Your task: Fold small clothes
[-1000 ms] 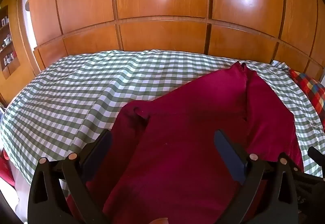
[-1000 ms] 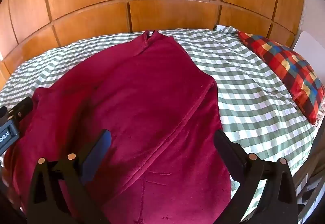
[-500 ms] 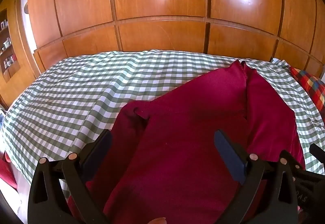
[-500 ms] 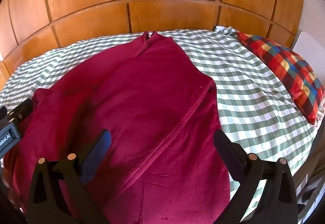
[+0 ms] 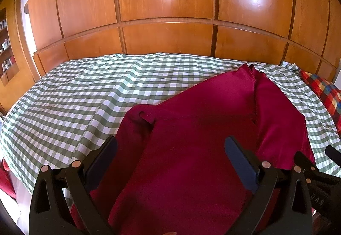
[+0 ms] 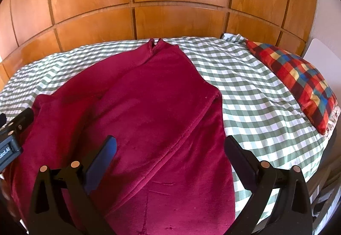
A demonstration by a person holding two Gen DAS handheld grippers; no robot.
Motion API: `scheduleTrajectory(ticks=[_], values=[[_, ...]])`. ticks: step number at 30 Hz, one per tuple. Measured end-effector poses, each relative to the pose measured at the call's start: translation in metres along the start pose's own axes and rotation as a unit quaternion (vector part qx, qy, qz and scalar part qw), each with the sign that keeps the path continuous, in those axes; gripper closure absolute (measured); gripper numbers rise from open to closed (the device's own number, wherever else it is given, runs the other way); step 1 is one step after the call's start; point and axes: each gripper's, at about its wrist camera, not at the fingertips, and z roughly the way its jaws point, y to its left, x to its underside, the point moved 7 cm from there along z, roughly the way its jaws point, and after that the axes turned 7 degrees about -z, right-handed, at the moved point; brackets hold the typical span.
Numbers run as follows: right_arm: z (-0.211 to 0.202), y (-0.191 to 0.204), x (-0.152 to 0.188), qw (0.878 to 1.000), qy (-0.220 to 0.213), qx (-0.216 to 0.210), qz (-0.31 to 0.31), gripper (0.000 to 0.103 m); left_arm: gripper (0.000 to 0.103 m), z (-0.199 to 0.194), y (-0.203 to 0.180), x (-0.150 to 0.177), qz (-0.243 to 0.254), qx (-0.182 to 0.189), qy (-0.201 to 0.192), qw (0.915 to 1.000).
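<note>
My left gripper (image 5: 169, 146) and right gripper (image 6: 170, 146) have matt black plastic frames with small bright metal rivets; the finger pads (image 5: 239, 160) look like smooth, dark blue, slightly satin material. The maroon garment (image 6: 149, 128) is soft plush cloth, fleece-like, with a short matt nap and stitched seams. The bedcover (image 5: 85, 103) is thin woven cloth in green-and-white check, matt and lightly creased. The pillow (image 6: 298, 79) is matt woven cloth in red, blue and yellow plaid. The wardrobe panels (image 5: 166, 0) are varnished wood, smooth and glossy, with bright reflections.
</note>
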Motion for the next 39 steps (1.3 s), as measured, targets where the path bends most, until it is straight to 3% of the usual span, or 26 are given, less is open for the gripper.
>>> scheduleTrajectory(ticks=[21,39], values=[[-0.006,0.000,-0.003,1.000,-0.013,0.004,-0.010,0.003,0.003,-0.008,-0.017,0.004,0.025,0.026,0.001,0.9993],[0.001,-0.004,0.003,1.000,-0.003,0.007,-0.005,0.003,0.003,-0.004,-0.018,0.009,0.032,0.022,0.007,0.9992]])
